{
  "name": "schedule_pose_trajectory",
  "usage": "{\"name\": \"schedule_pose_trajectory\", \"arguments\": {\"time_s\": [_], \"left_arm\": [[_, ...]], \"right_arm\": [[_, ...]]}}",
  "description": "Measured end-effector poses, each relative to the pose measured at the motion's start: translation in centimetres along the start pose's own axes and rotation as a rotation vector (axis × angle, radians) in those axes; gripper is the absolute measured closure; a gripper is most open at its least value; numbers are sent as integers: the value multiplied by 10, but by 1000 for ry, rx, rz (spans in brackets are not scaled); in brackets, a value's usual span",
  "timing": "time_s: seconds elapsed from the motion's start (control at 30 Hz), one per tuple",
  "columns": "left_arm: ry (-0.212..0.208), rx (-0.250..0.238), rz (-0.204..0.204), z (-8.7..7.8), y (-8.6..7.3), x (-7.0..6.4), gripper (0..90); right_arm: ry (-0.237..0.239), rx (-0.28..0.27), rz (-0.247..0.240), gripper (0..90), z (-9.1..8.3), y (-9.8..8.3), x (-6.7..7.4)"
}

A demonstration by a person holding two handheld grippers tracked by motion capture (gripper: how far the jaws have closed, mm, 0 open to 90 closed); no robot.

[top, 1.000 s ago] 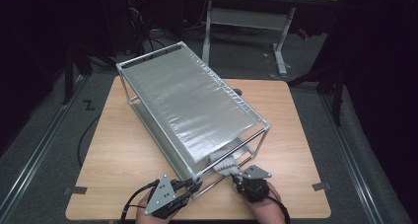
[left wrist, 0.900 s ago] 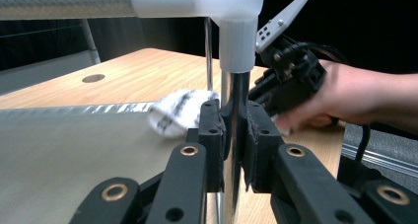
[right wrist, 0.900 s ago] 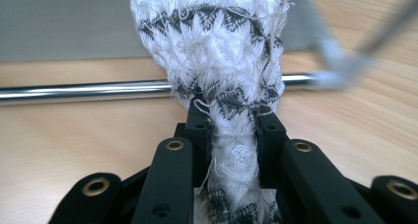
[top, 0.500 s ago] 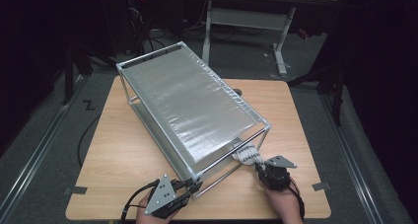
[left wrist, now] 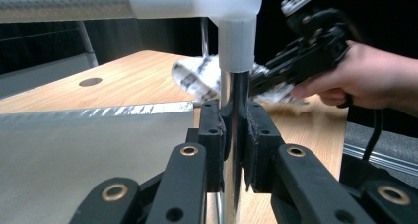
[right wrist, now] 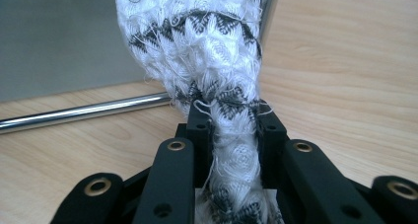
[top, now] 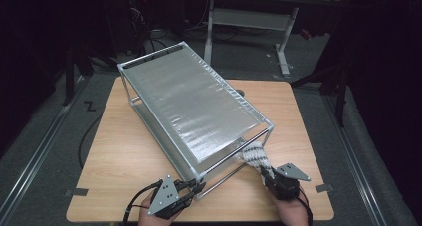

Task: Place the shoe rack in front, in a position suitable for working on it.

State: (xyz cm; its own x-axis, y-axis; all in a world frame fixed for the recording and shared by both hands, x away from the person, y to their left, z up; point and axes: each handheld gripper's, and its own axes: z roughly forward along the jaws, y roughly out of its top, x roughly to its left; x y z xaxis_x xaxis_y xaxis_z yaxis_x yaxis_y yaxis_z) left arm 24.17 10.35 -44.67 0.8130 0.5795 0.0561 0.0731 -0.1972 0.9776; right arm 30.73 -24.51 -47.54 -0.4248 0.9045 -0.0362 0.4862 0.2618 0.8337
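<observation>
Light wood-grain table (top: pixel 124 156), rounded corners, standing on grey floor (top: pixel 45 151). Directly on it: a metal-tube rack (top: pixel 194 104) with silvery sheet panels, set diagonally, taking up most of the top. Its near corner post sits between the left gripper's (top: pixel 191 190) jaws; rest of the frame runs up and away from that gripper. Rack's bottom rail lies on the wood just ahead of the right gripper (top: pixel 266 173). Round hole (left wrist: pixel 90 81) in the tabletop past the rack, ahead-left of the left gripper. Bare wood on both sides of the right gripper.
</observation>
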Motion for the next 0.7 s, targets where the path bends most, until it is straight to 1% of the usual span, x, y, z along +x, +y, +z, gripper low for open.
{"name": "schedule_pose_trajectory", "arguments": {"time_s": [0.13,0.23,0.27,0.33,0.4,0.43,0.47,0.6,0.63,0.7], "left_arm": [[-7,-2,-3,3,0,1,801],[-15,-2,-6,6,1,2,801],[-21,0,-9,7,1,3,802],[-22,0,-8,8,1,3,802],[-27,-2,-8,10,2,3,803],[-27,-2,-8,10,2,3,802],[-31,-2,-8,11,2,4,802],[-34,0,-10,13,3,4,802],[-34,0,-10,13,3,4,802],[-36,0,-9,14,3,4,802]], "right_arm": [[-4,-32,4,745,-15,-1,-1],[-17,-51,16,744,-23,-2,-3],[-28,-59,18,745,-27,-2,-5],[-31,-64,17,744,-29,-2,-6],[-49,-84,27,744,-36,-2,-8],[-49,-84,27,744,-36,-2,-8],[-60,-94,40,744,-41,-2,-10],[-68,-105,55,742,-47,-2,-14],[-70,-113,64,739,-49,-2,-15],[-75,-134,68,732,-55,-1,-18]]}}
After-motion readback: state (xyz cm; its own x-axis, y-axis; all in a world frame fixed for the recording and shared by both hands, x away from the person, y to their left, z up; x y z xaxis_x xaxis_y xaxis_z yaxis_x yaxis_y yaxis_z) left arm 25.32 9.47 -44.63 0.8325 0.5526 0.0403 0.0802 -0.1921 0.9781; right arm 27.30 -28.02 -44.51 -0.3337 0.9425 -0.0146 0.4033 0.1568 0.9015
